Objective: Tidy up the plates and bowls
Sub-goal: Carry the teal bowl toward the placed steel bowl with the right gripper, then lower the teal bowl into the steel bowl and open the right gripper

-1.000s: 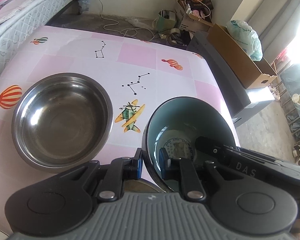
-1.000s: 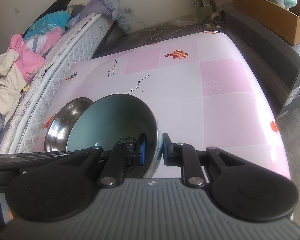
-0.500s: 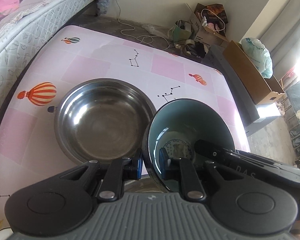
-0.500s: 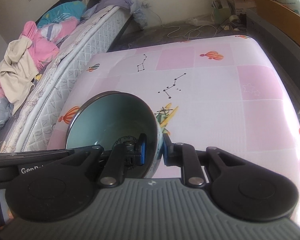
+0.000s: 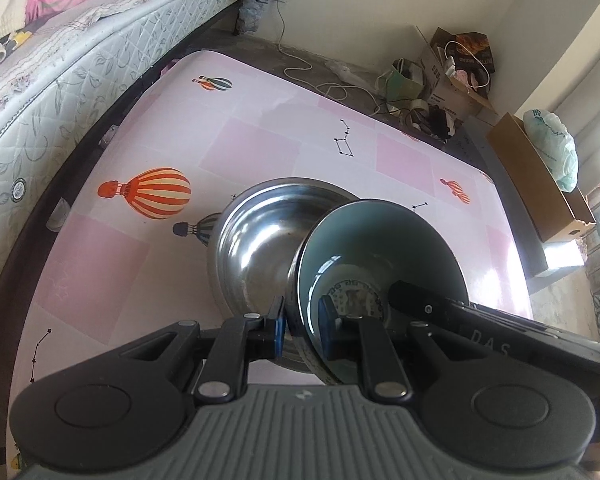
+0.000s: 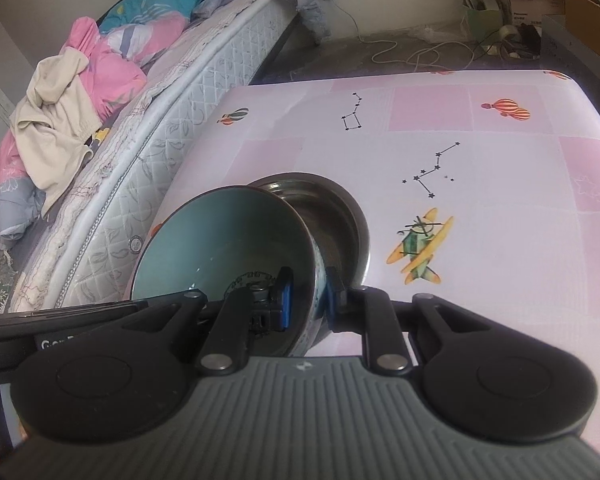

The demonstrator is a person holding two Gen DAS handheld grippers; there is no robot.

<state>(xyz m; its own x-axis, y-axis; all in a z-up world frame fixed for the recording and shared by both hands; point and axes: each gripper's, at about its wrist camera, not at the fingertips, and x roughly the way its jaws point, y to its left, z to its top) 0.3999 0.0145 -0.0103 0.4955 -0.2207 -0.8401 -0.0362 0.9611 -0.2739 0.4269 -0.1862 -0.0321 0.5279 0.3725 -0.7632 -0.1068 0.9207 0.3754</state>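
Observation:
Both grippers hold one teal ceramic bowl [image 5: 384, 248] [image 6: 228, 240] with a dark rim, lifted off the table. My left gripper [image 5: 303, 326] is shut on the bowl's left rim, one pad inside and one outside. On the opposite rim my right gripper [image 6: 307, 300] is shut the same way. A wide steel bowl [image 5: 260, 240] [image 6: 336, 208] rests on the pink tablecloth [image 5: 148, 248], and the teal bowl hangs over its right part, partly covering it. The right gripper's black body shows inside the left wrist view at lower right.
A mattress [image 5: 60, 64] [image 6: 140, 120] with piled bedding runs along the table's left edge. Beyond the far edge lie cables and boxes on the floor [image 5: 452, 76]. A cardboard box [image 5: 540, 176] and a dark cabinet stand along the right side.
Both grippers have carried the teal bowl leftward across the table; it now overlaps the steel bowl, which had stood apart to its left.

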